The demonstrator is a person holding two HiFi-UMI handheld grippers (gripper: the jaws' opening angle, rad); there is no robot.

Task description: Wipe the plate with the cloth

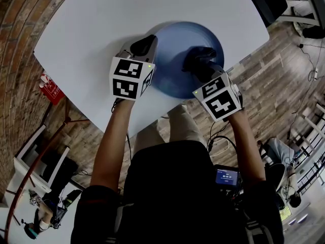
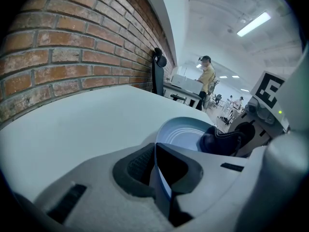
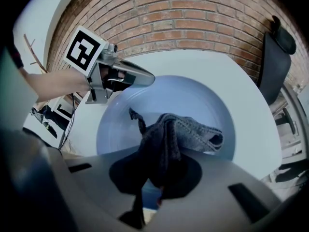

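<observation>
A pale blue round plate [image 1: 183, 50] lies on the white table [image 1: 91, 24]. My left gripper [image 1: 144, 47] is shut on the plate's left rim; in the left gripper view the rim [image 2: 161, 178] runs edge-on between the jaws. My right gripper [image 1: 198, 62] is shut on a dark grey cloth [image 1: 198, 55] and holds it over the plate's right half. In the right gripper view the cloth [image 3: 178, 134] bunches out of the jaws onto the plate [image 3: 145, 110], with the left gripper [image 3: 145, 79] across from it. The left gripper view shows the cloth [image 2: 219, 141] on the plate [image 2: 181, 134].
A brick wall [image 2: 72, 47] runs along the table's far side. A black chair [image 3: 275, 62] stands behind the table. The table's near edge [image 1: 152, 123] is just in front of my legs. A person [image 2: 206, 79] stands far off in the room.
</observation>
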